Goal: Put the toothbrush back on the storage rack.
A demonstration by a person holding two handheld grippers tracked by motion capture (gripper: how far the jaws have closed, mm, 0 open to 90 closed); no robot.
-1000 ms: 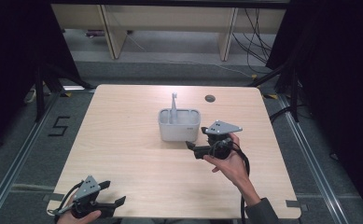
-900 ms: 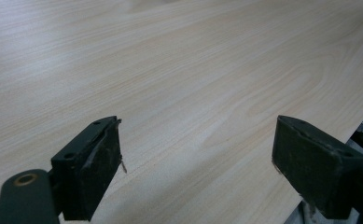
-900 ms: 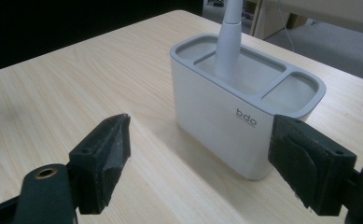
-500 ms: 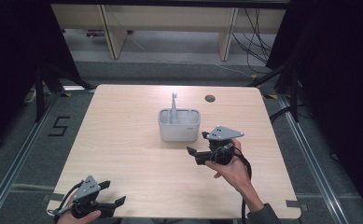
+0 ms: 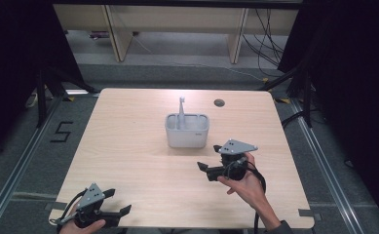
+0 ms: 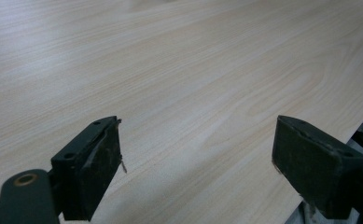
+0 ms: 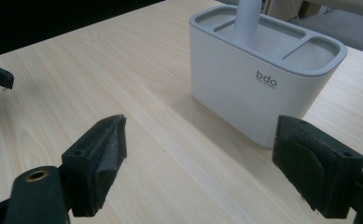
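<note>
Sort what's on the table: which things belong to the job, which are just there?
In the job:
- white plastic compartment holder
- white stick-like utensil standing in it
- right gripper, open, nearest the holder

Just there:
- left gripper, open, at the near table edge
- round dark grommet hole
- light wooden table

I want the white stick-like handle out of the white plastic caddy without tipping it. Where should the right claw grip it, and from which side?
Probably grip the white upright handle on the stretch above the white three-compartment caddy's rim, coming from above. It stands near-vertical in the middle compartment, so only that part is free. The right claw is open, apart from the caddy.
</note>
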